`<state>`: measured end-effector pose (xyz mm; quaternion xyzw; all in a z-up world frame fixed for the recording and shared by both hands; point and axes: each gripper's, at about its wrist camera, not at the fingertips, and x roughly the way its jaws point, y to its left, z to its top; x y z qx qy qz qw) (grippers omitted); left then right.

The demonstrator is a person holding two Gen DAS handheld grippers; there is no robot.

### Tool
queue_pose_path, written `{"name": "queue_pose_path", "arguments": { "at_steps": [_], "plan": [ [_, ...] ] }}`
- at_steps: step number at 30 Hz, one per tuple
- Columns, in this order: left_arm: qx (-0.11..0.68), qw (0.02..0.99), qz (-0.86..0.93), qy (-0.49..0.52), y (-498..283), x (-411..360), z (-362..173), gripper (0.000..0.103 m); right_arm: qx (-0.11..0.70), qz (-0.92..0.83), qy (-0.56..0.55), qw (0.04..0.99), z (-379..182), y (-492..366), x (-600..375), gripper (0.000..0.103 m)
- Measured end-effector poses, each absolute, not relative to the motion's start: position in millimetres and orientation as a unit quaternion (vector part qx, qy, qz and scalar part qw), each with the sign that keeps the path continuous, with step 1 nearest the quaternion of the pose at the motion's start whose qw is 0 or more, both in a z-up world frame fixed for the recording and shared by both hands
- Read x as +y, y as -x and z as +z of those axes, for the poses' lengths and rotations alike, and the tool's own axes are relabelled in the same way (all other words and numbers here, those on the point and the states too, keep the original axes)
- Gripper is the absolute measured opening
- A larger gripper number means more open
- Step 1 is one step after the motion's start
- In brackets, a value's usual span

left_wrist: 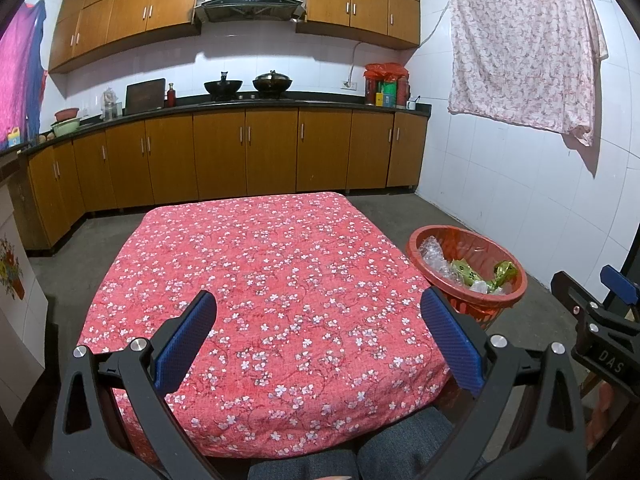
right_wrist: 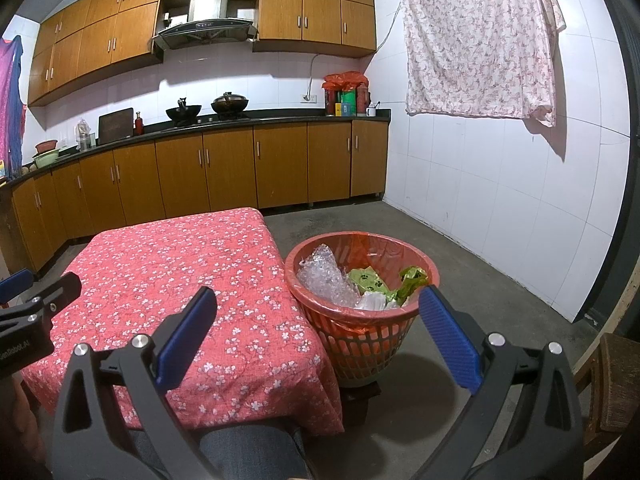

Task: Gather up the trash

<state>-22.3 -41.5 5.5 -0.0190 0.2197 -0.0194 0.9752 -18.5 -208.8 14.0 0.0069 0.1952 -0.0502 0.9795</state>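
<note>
Matt floral cloth tablecloth (left_wrist: 260, 280), orange plastic lattice basket (right_wrist: 360, 344), crinkled glossy wrappers (right_wrist: 412, 280)

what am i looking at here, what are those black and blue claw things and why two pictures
Those claws are handheld grippers; a person holds one in each hand, and each carries a wide-angle camera looking out along its fingers. One picture comes from the left gripper, the other from the right gripper. Both are open and hold nothing. Below is a table under a red flowered cloth, with nothing lying on it in either view. Beside it stands a red basket already holding clear plastic wrap and green wrappers. Behind is a kitchen counter.
</note>
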Motion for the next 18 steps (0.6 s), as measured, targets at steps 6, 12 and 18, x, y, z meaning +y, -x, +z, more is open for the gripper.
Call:
{"name": "queue_pose_path", "arguments": {
  "at_steps": [6,12,18],
  "plan": [
    [0.220,0.975,-0.020,0.018,23.1,-43.1,5.5,0.101,0.196,-0.051,-0.007,0.979,11.0,18.3,-208.5,0.099],
    [0.220,0.975,-0.019,0.019,23.1,-43.1,5.5,0.101,0.196,-0.051,-0.007,0.979,11.9,17.8,-208.7,0.099],
    [0.223,0.974,-0.017,0.020,22.7,-43.5,3.0,0.101,0.197,-0.051,-0.007,0.979,11.5,18.3,-208.9,0.099]
  ]
}}
